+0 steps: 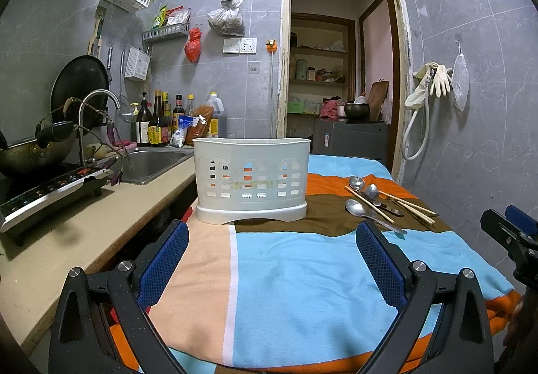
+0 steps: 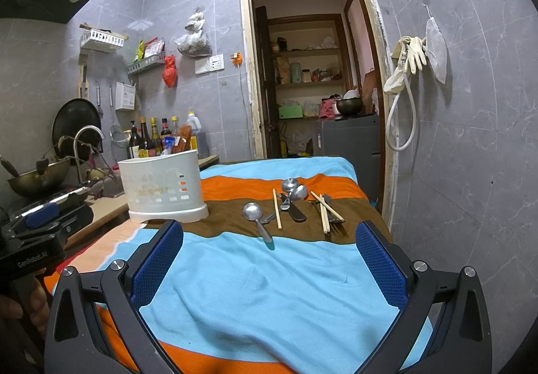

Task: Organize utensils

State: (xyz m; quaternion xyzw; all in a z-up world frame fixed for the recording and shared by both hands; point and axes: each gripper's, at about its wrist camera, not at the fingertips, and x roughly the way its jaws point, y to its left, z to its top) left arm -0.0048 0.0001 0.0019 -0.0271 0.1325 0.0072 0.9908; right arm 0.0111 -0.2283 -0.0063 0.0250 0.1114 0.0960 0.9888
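Observation:
A white perforated utensil caddy (image 1: 251,179) stands upright on the striped cloth, at the table's left edge; it also shows in the right wrist view (image 2: 163,187). Metal spoons (image 2: 253,211), a dark-handled knife (image 2: 296,212) and wooden chopsticks (image 2: 324,211) lie in a loose pile on the brown stripe, right of the caddy; the pile also shows in the left wrist view (image 1: 373,202). My left gripper (image 1: 272,232) is open and empty, short of the caddy. My right gripper (image 2: 269,236) is open and empty, just short of the utensils.
The table is covered by a blue, orange and brown cloth (image 2: 269,290). A counter (image 1: 84,232) with an induction cooker (image 1: 50,195), wok and sink (image 1: 151,165) runs along the left. A doorway (image 2: 312,71) lies beyond the table. The tiled wall (image 2: 470,138) is close on the right.

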